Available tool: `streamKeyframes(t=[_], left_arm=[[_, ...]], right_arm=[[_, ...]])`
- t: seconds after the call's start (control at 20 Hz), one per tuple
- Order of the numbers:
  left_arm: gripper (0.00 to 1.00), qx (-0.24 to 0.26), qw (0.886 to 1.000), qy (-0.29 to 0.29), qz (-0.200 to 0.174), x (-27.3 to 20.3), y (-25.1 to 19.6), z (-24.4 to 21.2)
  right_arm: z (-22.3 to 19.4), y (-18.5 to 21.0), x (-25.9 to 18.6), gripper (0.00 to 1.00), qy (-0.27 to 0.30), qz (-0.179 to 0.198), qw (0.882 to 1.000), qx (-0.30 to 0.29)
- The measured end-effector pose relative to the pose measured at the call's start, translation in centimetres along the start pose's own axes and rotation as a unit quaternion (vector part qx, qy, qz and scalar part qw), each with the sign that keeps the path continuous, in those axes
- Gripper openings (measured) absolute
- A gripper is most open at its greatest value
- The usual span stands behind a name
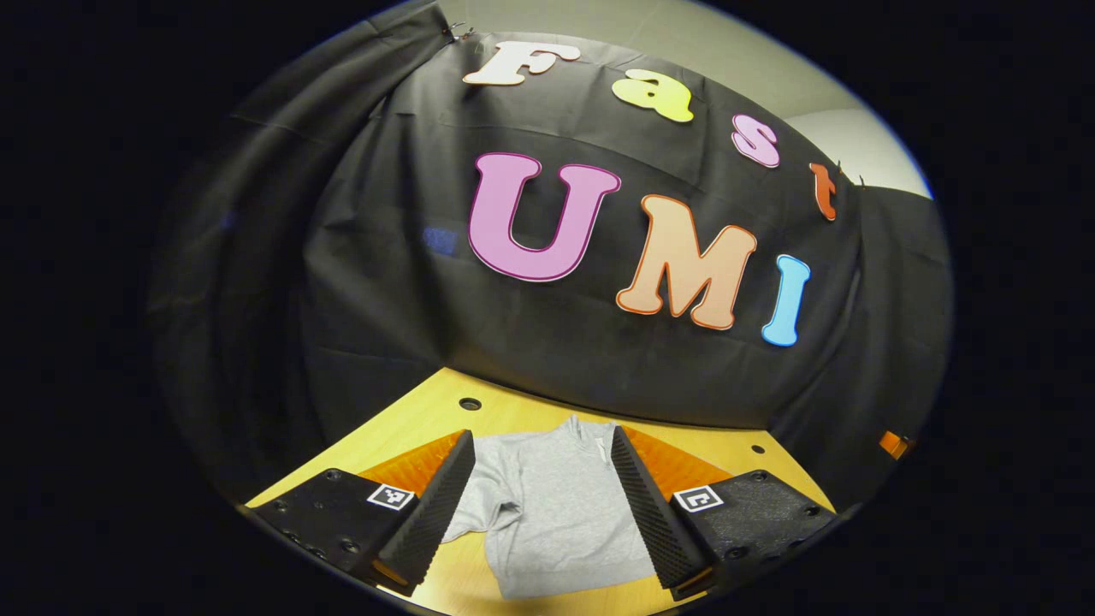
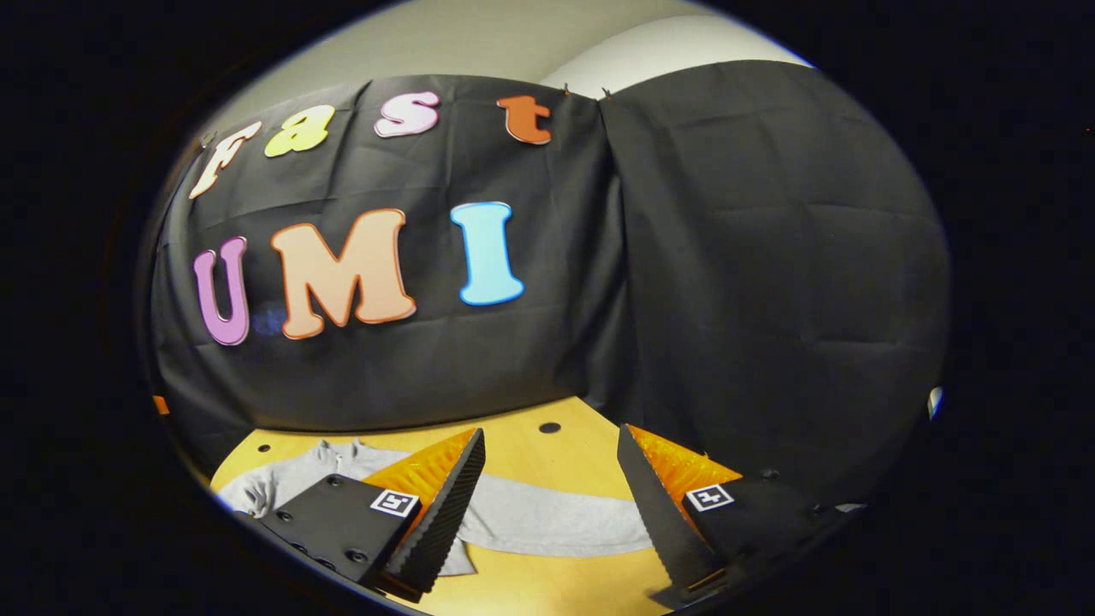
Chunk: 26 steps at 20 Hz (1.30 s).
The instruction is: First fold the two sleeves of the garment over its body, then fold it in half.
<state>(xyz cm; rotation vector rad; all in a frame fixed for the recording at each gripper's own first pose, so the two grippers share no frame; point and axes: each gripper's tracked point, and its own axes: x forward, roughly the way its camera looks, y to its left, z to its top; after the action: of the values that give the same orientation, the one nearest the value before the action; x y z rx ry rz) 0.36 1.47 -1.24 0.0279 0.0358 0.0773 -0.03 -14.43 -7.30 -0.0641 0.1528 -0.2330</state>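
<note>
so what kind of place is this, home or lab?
Most likely a lab recording booth, not a home. Black cloth hangs as walls around a wooden table with holes in its top. A grey sweatshirt lies on it, and plain room wall shows above the cloth.

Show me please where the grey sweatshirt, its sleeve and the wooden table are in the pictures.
grey sweatshirt (image 1: 556, 505): left gripper view, middle of its body.
sleeve (image 2: 547, 518): right gripper view, the stretch lying between the open fingers.
wooden table (image 1: 428, 419): left gripper view, bare top near the round hole.
</note>
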Motion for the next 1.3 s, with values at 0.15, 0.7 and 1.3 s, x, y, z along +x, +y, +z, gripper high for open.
streamKeyframes(t=[0.15,0.7,1.3], left_arm=[[0.94,0.015,1.000,0.000,0.014,0.0,0.7,0.2],[0.94,0.022,0.999,0.002,0.025,-0.9,-0.1,0.4],[0.94,0.033,0.998,0.021,0.038,-2.2,-0.5,-1.0]], right_arm=[[-2.2,-3.9,1.4,0.97,0.025,-0.031,0.999,0.007],[-13.3,-11.6,6.7,0.94,0.137,-0.076,0.988,-0.003],[-23.3,-13.2,9.6,0.98,0.265,-0.071,0.961,-0.017]])
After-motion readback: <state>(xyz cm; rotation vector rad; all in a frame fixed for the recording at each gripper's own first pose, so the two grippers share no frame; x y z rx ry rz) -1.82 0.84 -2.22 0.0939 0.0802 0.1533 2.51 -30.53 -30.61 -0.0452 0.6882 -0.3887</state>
